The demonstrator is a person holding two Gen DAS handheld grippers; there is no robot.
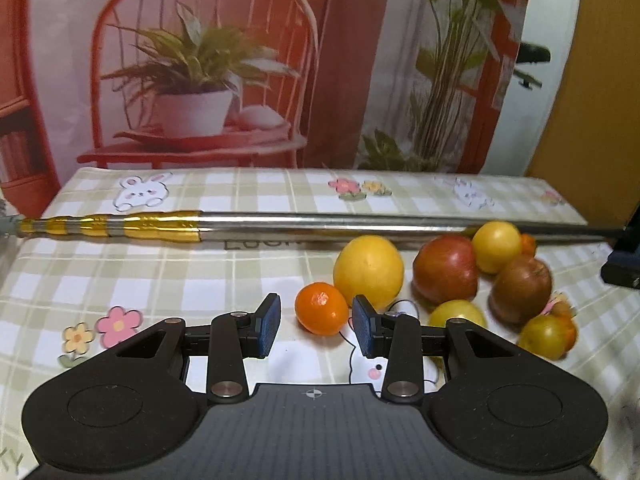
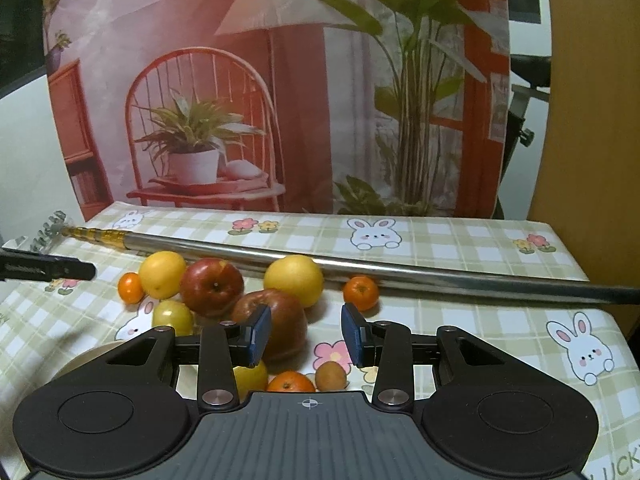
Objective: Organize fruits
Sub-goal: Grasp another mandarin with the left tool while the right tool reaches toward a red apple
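Left gripper [image 1: 316,326] spread wide, small orange [image 1: 321,308] just ahead between its tips, not gripped. Right gripper [image 2: 305,334] also released, empty. Fruits [image 2: 216,288] loose on tablecloth [image 2: 460,320] beside metal pole [image 2: 360,268]; sorting looks barely begun.

The fruits [image 2: 224,300] sit together on the table [image 2: 460,240]. A long pole [image 2: 360,268] lies across the table behind them. A small orange [image 1: 321,309] sits left of the others.
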